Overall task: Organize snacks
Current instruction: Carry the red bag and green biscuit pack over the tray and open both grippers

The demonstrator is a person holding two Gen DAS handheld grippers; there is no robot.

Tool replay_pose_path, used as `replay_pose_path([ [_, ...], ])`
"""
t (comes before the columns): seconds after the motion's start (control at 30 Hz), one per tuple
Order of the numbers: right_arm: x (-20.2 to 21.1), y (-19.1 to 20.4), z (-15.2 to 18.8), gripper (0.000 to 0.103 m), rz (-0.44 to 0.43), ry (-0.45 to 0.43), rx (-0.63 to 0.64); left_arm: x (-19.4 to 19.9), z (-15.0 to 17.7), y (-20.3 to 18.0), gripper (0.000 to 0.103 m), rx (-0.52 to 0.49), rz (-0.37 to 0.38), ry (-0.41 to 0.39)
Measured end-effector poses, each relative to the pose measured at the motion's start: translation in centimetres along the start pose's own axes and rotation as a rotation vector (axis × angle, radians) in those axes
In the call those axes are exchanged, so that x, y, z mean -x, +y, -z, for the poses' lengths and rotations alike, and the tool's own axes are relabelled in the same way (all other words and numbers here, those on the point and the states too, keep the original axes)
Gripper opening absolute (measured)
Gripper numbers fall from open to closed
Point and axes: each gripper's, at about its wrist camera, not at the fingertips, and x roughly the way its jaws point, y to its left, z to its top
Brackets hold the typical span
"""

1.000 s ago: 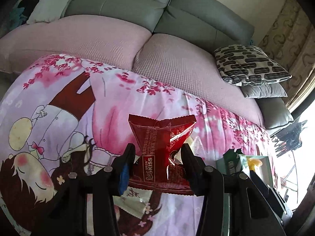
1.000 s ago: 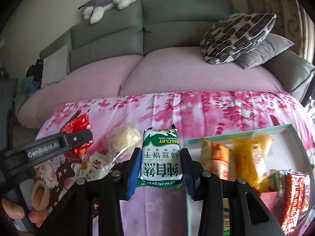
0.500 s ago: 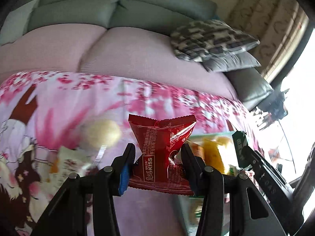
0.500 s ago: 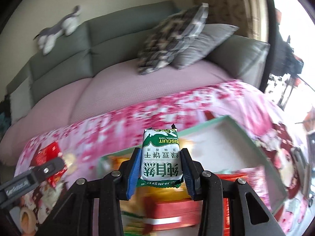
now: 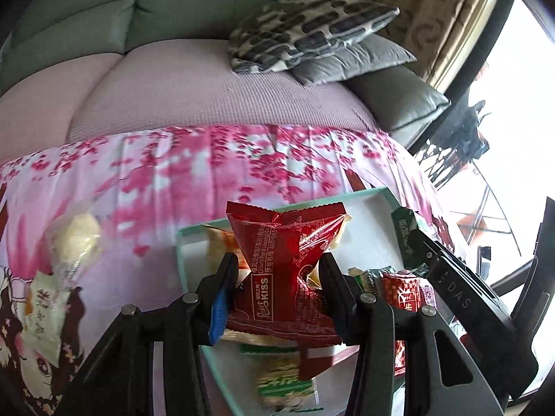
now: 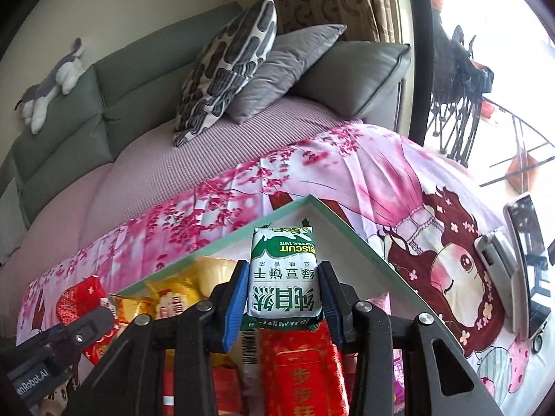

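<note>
In the left wrist view my left gripper (image 5: 279, 270) is shut on a red Kiss snack packet (image 5: 288, 242), held upright above the near-left part of a white box with a mint-green rim (image 5: 189, 235). In the right wrist view my right gripper (image 6: 283, 272) is shut on a green-and-white biscuit packet (image 6: 282, 294) over the same box (image 6: 350, 239). The box holds yellow packets (image 6: 173, 298) and a red packet (image 6: 301, 374). The right gripper's finger (image 5: 437, 270) with the green packet (image 5: 404, 235) shows at the right of the left wrist view.
The box sits on a pink cartoon-print cloth (image 5: 208, 173). A pale bun in clear wrap (image 5: 74, 239) and a white packet (image 5: 45, 312) lie loose left of the box. Behind is a sofa with cushions (image 5: 305, 31). A phone on a stand (image 6: 527, 263) is right of the box.
Both grippers have swung to the right, from over the cloth and loose snacks to above the box. Each keeps hold of its packet.
</note>
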Motion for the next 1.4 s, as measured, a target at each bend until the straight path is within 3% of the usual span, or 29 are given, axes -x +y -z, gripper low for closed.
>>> replay_pose_path([
  [0.57,-1.6,-0.5,0.3,0.042,-0.024,0.03,-0.021,-2.7,-0.1,-1.0,0.05,0.005,-0.063,0.041],
  [1.4,-2.1,-2.2,0.4,0.043,-0.006,0.042,-0.049,-5.8,-0.5,-4.5,0.05,-0.043,-0.02,0.096],
])
